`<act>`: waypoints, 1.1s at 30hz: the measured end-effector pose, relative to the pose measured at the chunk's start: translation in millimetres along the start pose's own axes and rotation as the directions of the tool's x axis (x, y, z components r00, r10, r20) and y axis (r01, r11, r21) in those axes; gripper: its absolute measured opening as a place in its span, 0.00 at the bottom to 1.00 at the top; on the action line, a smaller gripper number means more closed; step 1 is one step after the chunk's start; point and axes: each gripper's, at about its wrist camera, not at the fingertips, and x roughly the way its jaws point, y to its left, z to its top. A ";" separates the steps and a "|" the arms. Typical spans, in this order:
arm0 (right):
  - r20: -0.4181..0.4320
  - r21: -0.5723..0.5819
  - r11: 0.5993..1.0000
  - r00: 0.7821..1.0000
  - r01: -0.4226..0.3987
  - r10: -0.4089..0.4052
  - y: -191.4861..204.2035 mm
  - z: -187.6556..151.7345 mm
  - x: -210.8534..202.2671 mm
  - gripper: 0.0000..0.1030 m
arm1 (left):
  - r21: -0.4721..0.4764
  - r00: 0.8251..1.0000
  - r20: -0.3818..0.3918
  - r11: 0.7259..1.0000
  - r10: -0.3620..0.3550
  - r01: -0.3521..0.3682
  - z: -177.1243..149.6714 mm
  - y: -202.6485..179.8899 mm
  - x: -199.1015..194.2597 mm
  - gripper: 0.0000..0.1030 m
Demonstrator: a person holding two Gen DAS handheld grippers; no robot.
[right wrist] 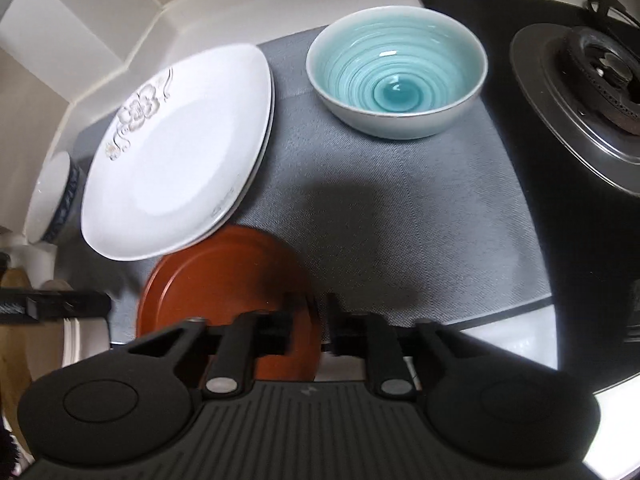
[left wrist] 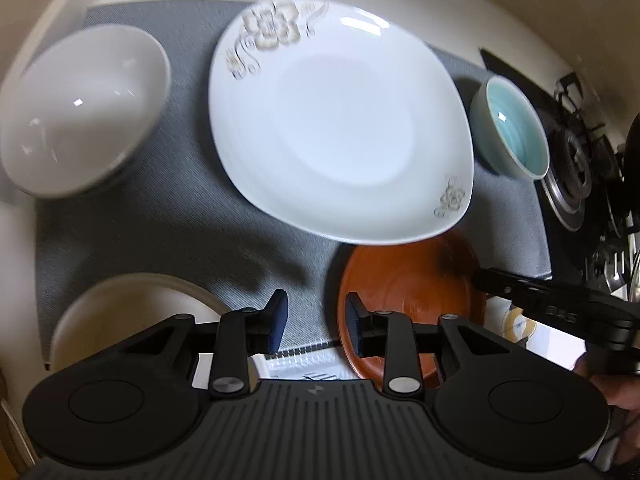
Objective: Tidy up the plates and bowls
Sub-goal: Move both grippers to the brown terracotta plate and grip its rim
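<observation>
Looking down both wrist views, I see the left gripper (left wrist: 316, 322) with its jaws narrowly parted and nothing between them, above the grey mat (left wrist: 168, 224). The brown plate (left wrist: 404, 292) lies just right of these jaws; the white floral plate (left wrist: 340, 120) sits ahead, overlapping its far rim. A white bowl (left wrist: 80, 112) is ahead-left, a cream dish (left wrist: 132, 312) near-left. The right gripper (right wrist: 318, 324) has its jaws narrowly parted around the brown plate's (right wrist: 224, 272) right edge; I cannot tell whether they touch it. The turquoise bowl (right wrist: 396, 76) stands well ahead.
</observation>
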 end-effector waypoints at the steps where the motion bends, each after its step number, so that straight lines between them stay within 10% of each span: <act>1: 0.006 -0.008 1.000 1.000 0.000 0.000 0.5 -1.5 -2.3 0.43 | 0.000 1.000 -0.015 1.000 0.006 -0.006 -0.1 -1.5 4.2 0.36; 6: -0.012 -0.024 1.000 1.000 -0.009 0.008 2.8 -17.8 -7.3 0.48 | 0.028 0.999 -0.041 1.000 0.004 -0.003 0.7 -12.8 15.7 0.42; 17: 0.007 0.038 0.999 1.000 -0.018 0.018 -1.8 -34.7 -4.4 0.51 | 0.073 0.998 -0.062 0.997 -0.021 0.026 6.5 -22.2 34.4 0.15; 22: 0.009 0.080 0.997 1.000 0.003 -0.004 -6.4 -33.9 -3.9 0.17 | 0.090 0.998 -0.066 0.996 0.004 0.002 5.6 -28.0 39.4 0.09; 33: 0.006 0.077 0.997 1.000 -0.003 0.003 -8.3 -42.5 -12.4 0.10 | 0.119 0.998 -0.060 0.993 0.010 -0.003 -5.1 -28.0 31.0 0.08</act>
